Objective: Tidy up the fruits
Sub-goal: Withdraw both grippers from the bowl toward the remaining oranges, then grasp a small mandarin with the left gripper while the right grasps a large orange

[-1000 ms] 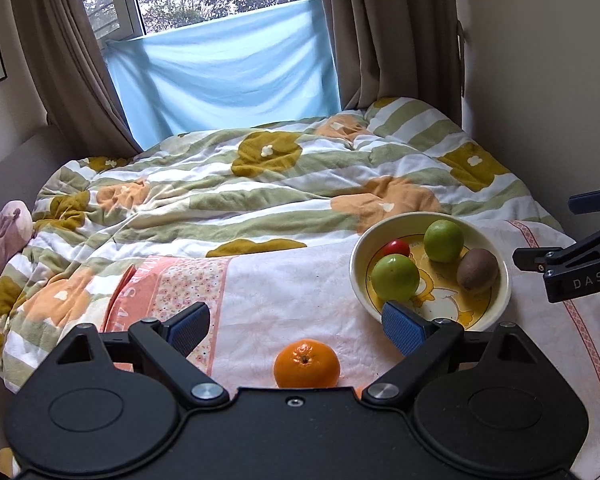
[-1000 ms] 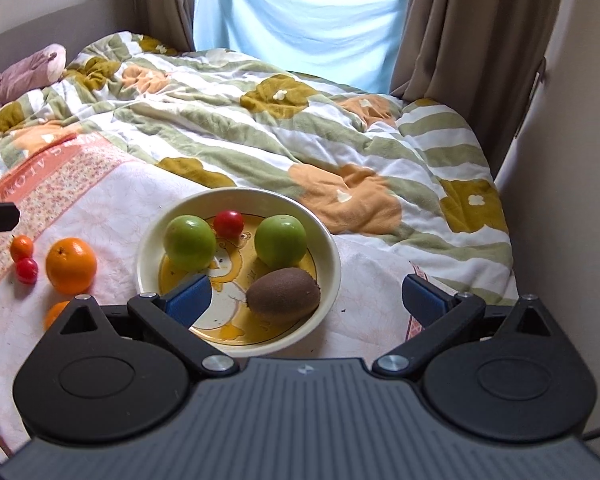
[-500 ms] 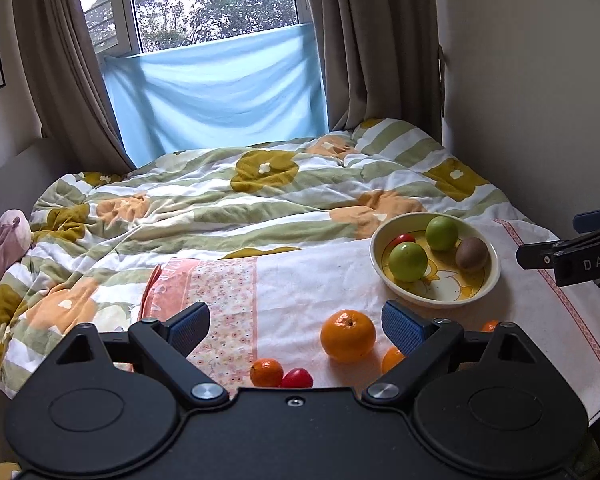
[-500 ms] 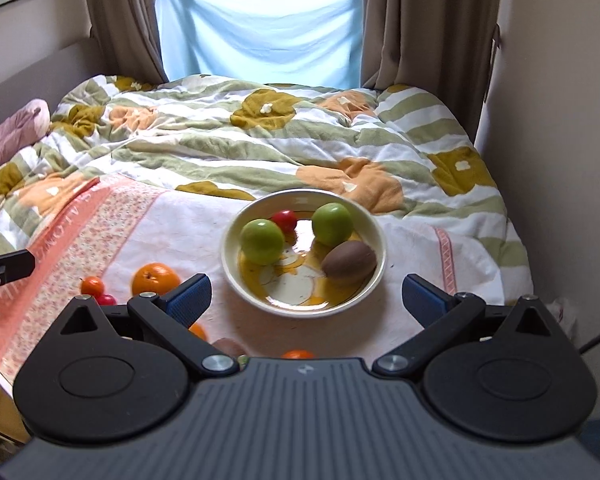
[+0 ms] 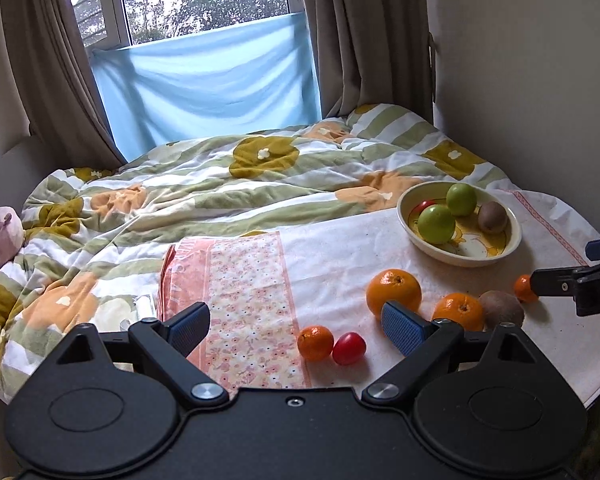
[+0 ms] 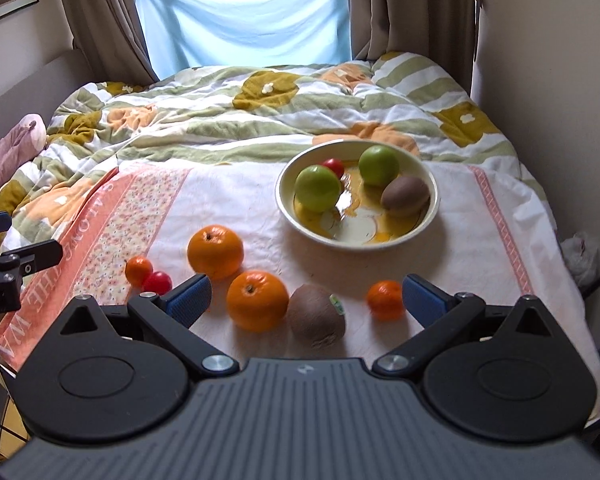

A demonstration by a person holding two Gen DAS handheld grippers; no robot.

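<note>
A cream bowl [image 6: 433, 216] on the white cloth holds two green apples [image 6: 317, 188], a red tomato [image 6: 333, 166] and a kiwi [image 6: 405, 195]; it also shows in the left wrist view [image 5: 458, 258]. Loose on the cloth lie two oranges [image 6: 215, 251] [image 6: 257, 301], a kiwi [image 6: 317, 316], two small tangerines [image 6: 385, 300] [image 6: 138, 270] and a red tomato [image 6: 157, 282]. My right gripper [image 6: 305, 299] is open and empty, above the near orange and kiwi. My left gripper [image 5: 296, 323] is open and empty, near a tangerine [image 5: 315, 342] and tomato [image 5: 349, 348].
The cloth [image 6: 236, 200] has a pink floral band [image 5: 244, 280] on its left and lies on a bed with a green, orange and white quilt [image 5: 220, 184]. A wall [image 6: 548, 60] stands at the right, curtains and a window behind. A pink soft toy [image 6: 12, 152] lies far left.
Both grippers have pulled back and up from the bowl. More loose fruit on the near cloth has come into view. Both stayed open and empty.
</note>
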